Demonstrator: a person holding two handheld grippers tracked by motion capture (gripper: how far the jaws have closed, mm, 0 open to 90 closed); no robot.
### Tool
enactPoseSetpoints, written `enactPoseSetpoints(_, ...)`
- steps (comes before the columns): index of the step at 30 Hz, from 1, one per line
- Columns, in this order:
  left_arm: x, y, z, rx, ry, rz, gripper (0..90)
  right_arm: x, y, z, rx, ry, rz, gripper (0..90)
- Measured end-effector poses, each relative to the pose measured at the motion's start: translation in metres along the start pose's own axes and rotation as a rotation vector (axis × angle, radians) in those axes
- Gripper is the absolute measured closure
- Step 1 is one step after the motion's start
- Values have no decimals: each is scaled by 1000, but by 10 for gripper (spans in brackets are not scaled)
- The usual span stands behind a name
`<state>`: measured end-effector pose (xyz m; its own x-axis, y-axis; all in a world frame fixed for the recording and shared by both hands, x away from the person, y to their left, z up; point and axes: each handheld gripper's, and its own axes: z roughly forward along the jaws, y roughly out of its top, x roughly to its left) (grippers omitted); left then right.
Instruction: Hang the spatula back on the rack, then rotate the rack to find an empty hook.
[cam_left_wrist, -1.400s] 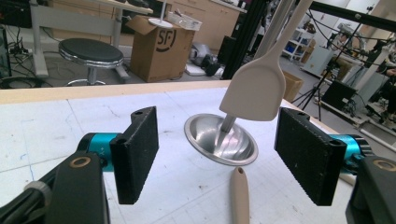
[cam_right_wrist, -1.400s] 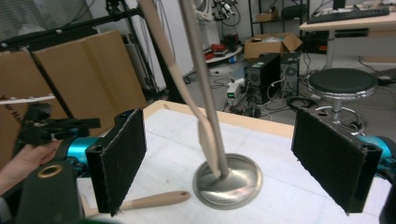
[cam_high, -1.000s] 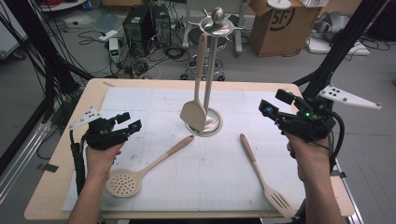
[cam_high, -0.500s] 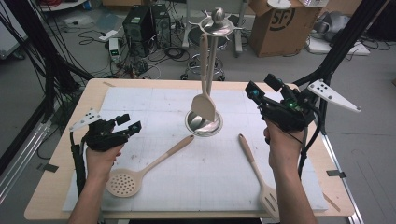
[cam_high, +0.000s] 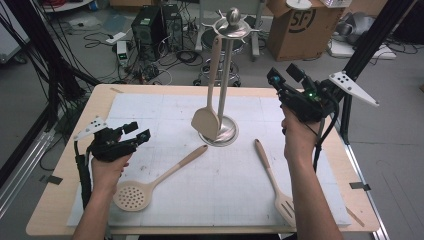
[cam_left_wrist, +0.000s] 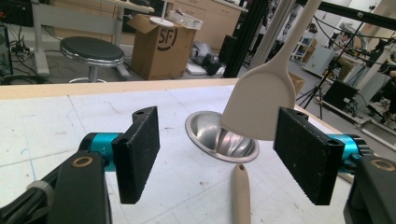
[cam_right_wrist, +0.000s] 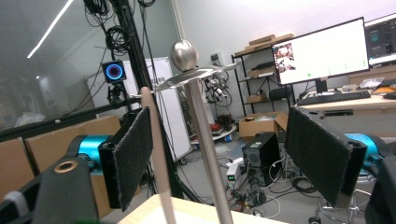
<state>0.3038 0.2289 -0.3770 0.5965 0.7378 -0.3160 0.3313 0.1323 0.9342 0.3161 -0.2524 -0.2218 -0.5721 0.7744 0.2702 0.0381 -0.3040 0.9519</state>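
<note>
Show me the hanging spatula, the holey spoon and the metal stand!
hanging spatula (cam_high: 205, 123), high view, its blade
holey spoon (cam_high: 131, 195), high view, its round head
metal stand (cam_high: 226, 85), high view, its pole

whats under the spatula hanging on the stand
Under the hanging spatula sits the stand's round metal base on the white mat. The blade covers part of the base, so that part is hidden.
</note>
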Motion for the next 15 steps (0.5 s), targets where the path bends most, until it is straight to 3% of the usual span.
enactPoseSetpoints(10,3,-1,0,-2,7,-6,322,-5,-4,13,-11,6,-11,252)
enactPoseSetpoints(15,2,-1,0,2,5,-6,323,-10,-8,22,-45,23,52,379)
